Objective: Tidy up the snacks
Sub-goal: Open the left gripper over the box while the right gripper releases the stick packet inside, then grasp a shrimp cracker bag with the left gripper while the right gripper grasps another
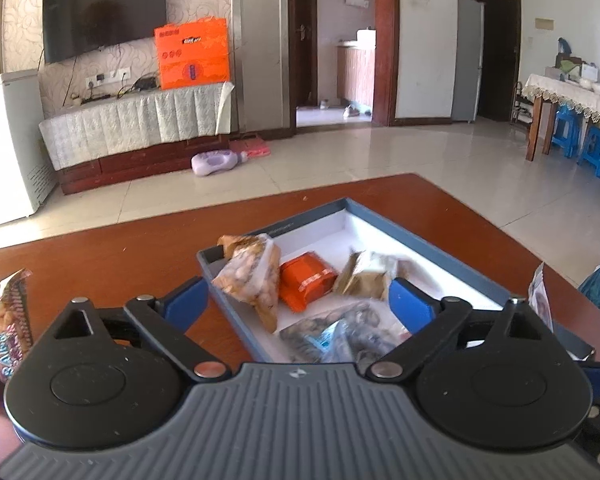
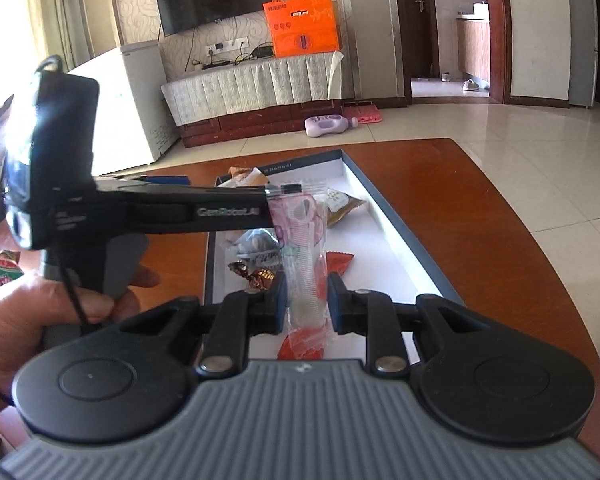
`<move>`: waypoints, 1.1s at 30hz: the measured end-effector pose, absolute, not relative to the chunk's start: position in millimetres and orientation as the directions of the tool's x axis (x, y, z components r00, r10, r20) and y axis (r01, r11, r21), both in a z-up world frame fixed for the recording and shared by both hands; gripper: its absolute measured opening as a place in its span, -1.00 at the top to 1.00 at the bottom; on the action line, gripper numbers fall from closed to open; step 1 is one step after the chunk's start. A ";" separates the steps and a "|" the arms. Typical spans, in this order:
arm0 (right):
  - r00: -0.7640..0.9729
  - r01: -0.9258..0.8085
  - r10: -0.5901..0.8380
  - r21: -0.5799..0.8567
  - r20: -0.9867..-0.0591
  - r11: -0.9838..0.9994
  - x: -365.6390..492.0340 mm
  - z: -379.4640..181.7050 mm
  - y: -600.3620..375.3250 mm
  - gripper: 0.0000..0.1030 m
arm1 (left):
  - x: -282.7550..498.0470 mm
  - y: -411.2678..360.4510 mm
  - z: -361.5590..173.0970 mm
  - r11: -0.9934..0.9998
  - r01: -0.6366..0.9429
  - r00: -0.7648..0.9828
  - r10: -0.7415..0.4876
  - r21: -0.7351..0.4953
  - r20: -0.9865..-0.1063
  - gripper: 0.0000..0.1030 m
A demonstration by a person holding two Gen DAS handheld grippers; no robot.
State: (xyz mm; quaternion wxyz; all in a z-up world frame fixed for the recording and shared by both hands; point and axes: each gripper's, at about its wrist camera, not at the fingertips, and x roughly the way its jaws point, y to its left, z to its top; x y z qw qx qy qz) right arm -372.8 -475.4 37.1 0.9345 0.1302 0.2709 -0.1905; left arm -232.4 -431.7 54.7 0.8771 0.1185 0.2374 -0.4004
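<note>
Several snack packets are lying inside a shallow blue-rimmed box with a white floor, which is sitting on a reddish-brown wooden table. In the left wrist view, a clear bag of pale nuts is leaning against the box's near-left corner, an orange packet is lying just beside it, a brownish-gold packet is lying next to that, and a clear bag of dark seeds is sitting nearer the camera. The left gripper is hanging over this end of the box with its blue pads spread wide and nothing between them. Outside the box, a red and green peanut bag is lying on the table at the far left edge. In the right wrist view, the right gripper is hovering over the box with its fingers drawn close on either side of a long clear packet with pink print; whether the pads are actually pressing it I cannot tell, since a narrow gap is showing on the right side. A small brown foil candy and a red packet are lying on the white floor beneath it. The person's left hand is gripping the other tool's handle.
</note>
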 end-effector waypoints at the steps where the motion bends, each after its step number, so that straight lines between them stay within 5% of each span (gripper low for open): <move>1: 0.777 0.427 -0.285 0.139 -0.561 0.893 -371.4 36.1 -475.6 0.53 | -231.9 -428.5 55.3 0.656 0.754 0.570 -0.641 0.018 -0.513 -0.94; 13: 0.757 0.429 -0.279 0.127 -0.590 0.895 -350.8 29.6 -477.7 0.53 | -248.3 -389.7 70.8 0.699 0.712 0.647 -0.615 0.069 -0.451 -1.00; 24: 0.734 0.456 -0.286 0.134 -0.617 0.880 -341.9 21.4 -482.2 0.49 | -268.0 -357.3 63.5 0.700 0.712 0.619 -0.596 0.047 -0.511 -1.00; 29: 0.742 0.463 -0.292 0.145 -0.604 0.875 -348.3 21.6 -482.3 0.12 | -279.8 -340.4 63.5 0.714 0.699 0.625 -0.578 0.046 -0.525 -1.00; 33: 0.760 0.461 -0.292 0.165 -0.580 0.872 -352.5 23.9 -481.6 0.06 | -289.1 -319.9 69.2 0.740 0.669 0.662 -0.551 0.069 -0.508 -1.00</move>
